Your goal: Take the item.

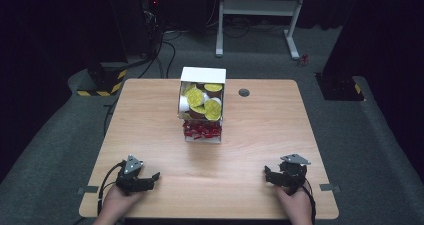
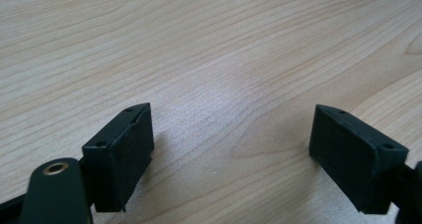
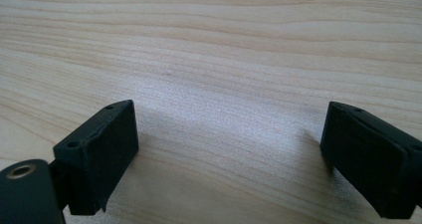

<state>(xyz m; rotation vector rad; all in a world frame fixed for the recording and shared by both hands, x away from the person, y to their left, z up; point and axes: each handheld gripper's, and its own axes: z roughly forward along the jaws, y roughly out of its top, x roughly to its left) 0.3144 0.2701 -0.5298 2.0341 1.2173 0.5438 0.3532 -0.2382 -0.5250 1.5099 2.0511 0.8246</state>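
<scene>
**Two grippers rest wide apart on a wooden table, a snack box ahead of them**

The left gripper [image 1: 150, 177] sits at the near left of the light wooden table [image 1: 260, 135], held in the person's left hand [image 1: 117, 201], its two black jaws spread wide with nothing between them. In the left gripper view, the same gripper [image 2: 231, 144] shows only bare wood grain in the gap between its pads. Across the table edge, well apart from it, the right gripper [image 1: 270, 175] lies in the person's right hand [image 1: 295, 202], its jaws likewise standing apart and empty; the right gripper view confirms this, with the right gripper [image 3: 229, 149] framing plain tabletop. Each tool carries a grey three-cornered plate on top and trails a dark cable toward the table's near edge.

Ahead of both grippers, roughly midway between them and toward the far side of the table, stands a white display box [image 1: 202, 76]. Its upper compartment holds round cups with yellow lids [image 1: 196, 96]; its lower compartment holds small red-wrapped items [image 1: 201, 130]. To the right of the box, a round grey cable grommet [image 1: 244, 92] is set in the tabletop. Beyond the far edge, a white metal frame [image 1: 257, 7] stands on the grey floor.
</scene>
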